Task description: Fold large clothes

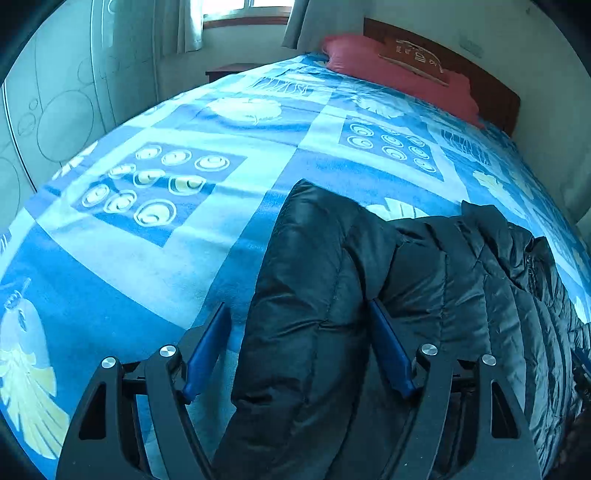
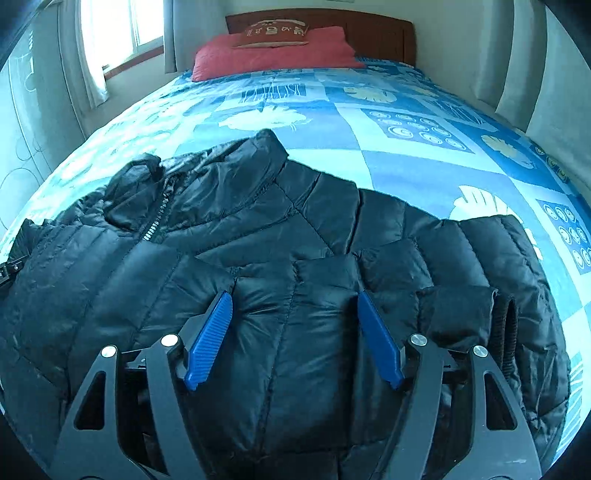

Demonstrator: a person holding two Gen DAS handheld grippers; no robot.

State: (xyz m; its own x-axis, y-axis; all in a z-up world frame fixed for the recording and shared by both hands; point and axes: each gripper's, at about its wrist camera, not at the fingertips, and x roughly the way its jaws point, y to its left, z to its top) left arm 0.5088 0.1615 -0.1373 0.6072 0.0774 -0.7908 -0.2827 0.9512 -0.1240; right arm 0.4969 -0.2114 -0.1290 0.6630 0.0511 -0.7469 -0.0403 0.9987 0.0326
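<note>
partly out of frame: black jacket (image 2: 295, 258)

**Black quilting on a blue patchwork bed**

The puffer jacket (image 2: 280, 236) is glossy black, stitched into quilted panels, with a silver-toothed zipper (image 2: 157, 218) near the collar and a dark ribbed cuff (image 2: 506, 332). The bedspread (image 1: 229, 206) under it is a patchwork of deep and pale blue blocks printed with cream feathers, leaves and rows of ringed circles. The pillow (image 2: 273, 55) is coral red; the small cushion (image 2: 275, 33) on it is brown with pale lettering. The headboard (image 2: 373, 31) is reddish-brown wood. Both grippers' fingers (image 1: 207, 350) (image 2: 208, 339) carry ribbed royal-blue pads on black frames with silver bolts.
</note>
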